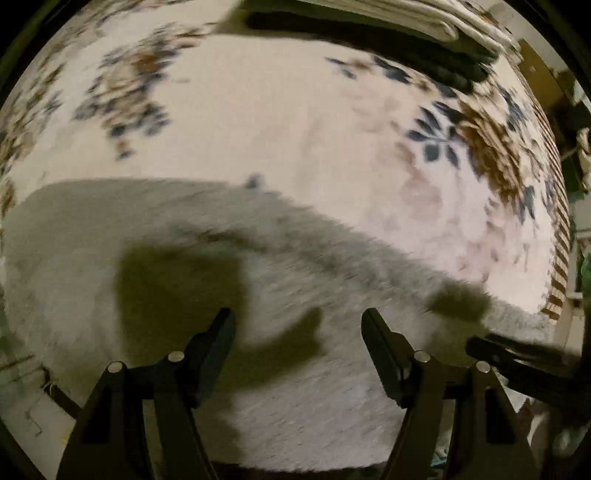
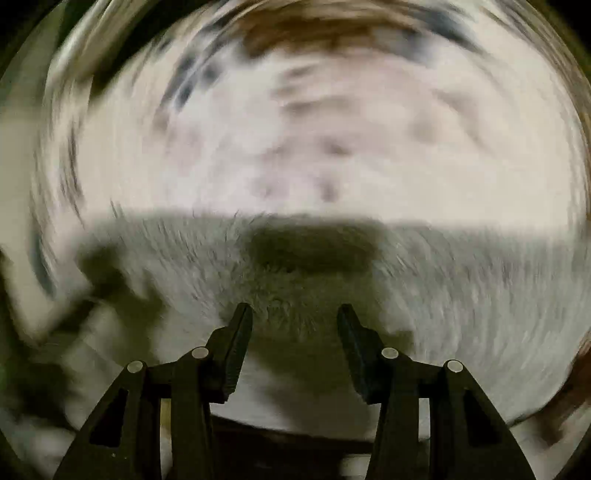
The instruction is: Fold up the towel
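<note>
A fluffy light grey towel (image 1: pixel 155 229) lies flat on a floral bedspread (image 1: pixel 280 110), filling the lower half of the left wrist view. My left gripper (image 1: pixel 297 317) hovers over it, open, with nothing between its fingers. At the right edge of that view the right gripper's black fingers (image 1: pixel 517 354) rest low over the towel's right end. In the blurred right wrist view the same grey towel (image 2: pixel 461 277) spreads below my right gripper (image 2: pixel 294 314), which is open and empty. The towel's far edge runs straight across that view.
A stack of folded towels, white (image 1: pixel 406 14) on dark (image 1: pixel 369 40), sits at the far edge of the bedspread. The bed's striped right border (image 1: pixel 557 221) drops off to furniture beyond. Bare floral bedspread (image 2: pixel 314 147) lies past the towel.
</note>
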